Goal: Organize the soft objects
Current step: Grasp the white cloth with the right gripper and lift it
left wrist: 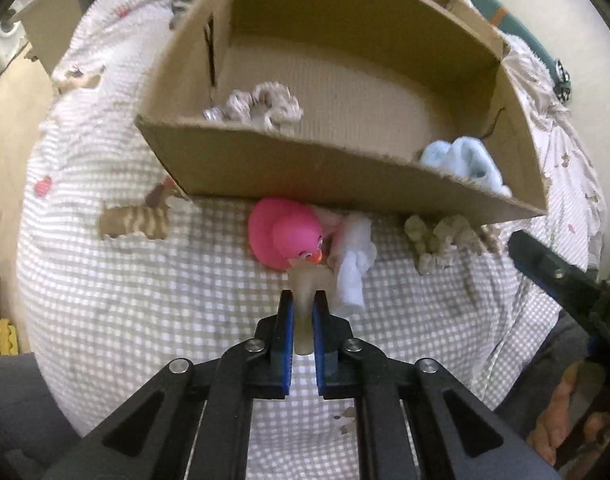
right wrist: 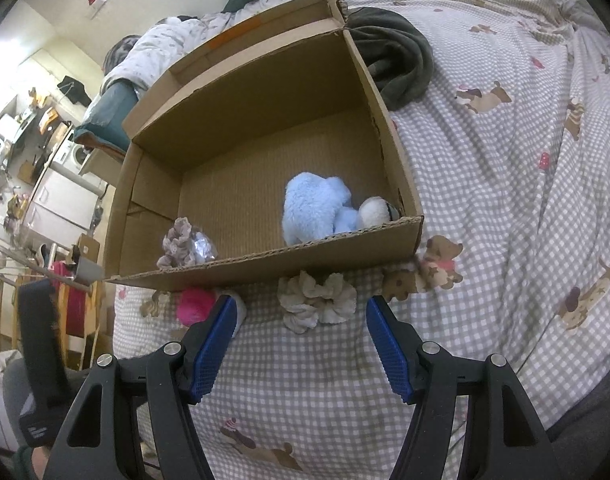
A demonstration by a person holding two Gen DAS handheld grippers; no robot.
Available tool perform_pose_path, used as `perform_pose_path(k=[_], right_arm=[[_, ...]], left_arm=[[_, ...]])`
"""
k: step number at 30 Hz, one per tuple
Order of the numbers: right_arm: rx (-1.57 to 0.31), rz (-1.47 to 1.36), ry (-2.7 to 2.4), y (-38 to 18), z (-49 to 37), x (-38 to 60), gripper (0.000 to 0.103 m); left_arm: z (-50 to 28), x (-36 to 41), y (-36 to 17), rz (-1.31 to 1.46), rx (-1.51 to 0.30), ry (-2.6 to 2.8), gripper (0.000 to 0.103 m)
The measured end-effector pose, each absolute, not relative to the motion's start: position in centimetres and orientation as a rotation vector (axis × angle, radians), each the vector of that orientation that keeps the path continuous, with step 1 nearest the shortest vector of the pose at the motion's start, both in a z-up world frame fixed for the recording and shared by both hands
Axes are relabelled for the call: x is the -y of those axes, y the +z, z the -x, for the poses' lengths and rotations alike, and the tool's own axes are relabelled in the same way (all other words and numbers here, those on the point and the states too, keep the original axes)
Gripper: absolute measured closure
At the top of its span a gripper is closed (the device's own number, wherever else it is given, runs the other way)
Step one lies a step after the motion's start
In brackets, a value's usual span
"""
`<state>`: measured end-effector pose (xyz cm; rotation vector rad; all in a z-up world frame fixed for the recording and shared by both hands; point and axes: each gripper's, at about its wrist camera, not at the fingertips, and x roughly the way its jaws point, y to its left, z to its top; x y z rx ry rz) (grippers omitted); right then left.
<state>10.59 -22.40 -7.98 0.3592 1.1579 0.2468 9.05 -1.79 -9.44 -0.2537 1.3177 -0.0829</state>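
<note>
A cardboard box [left wrist: 265, 168] [right wrist: 273, 268] sits on the checked bedspread. Inside lie a grey scrunchie [left wrist: 261, 106] [right wrist: 181, 242] and a light blue plush [left wrist: 465, 160] [right wrist: 317, 208] with a cream part. In front of the box lie a pink rubber duck [left wrist: 285, 236] [right wrist: 195, 304], a white cloth [left wrist: 355, 272] and a beige scrunchie [left wrist: 445, 240] [right wrist: 317, 300]. My left gripper [left wrist: 304, 300] is shut on a pale translucent soft piece [left wrist: 305, 284] just before the duck. My right gripper [right wrist: 299, 308] is open, with the beige scrunchie just beyond its fingertips.
The checked bedspread [right wrist: 505, 200] with dog prints covers the bed. A dark green garment [right wrist: 397, 60] lies behind the box's right side. The right gripper's body [left wrist: 565, 276] shows in the left wrist view. Room furniture [right wrist: 57, 184] stands left of the bed.
</note>
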Motion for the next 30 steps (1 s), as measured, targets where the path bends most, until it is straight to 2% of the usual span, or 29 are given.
perform_pose_path(k=[11, 21, 28, 30], right_arm=[[-1.154, -0.342, 0.243, -7.9, -10.1, 22.4, 0.032], [-1.168, -0.361, 0.342, -8.1, -9.6, 20.8, 0.032], [-1.261, -0.455, 0.447, -10.0, -9.8, 18.9, 0.032], [-1.282, -0.438, 0.454, -10.5, -10.0, 17.7, 0.035]], left_arm=[[-7.7, -2.1, -5.3, 0.282, -1.197, 0.008, 0.095], [-8.0, -2.7, -5.0, 0.288, -1.160, 0.082, 0.095], [-8.6, -2.8, -5.5, 0.328, -1.176, 0.091, 0.095], [-8.8, -2.8, -5.6, 0.337, -1.184, 0.091, 0.095]])
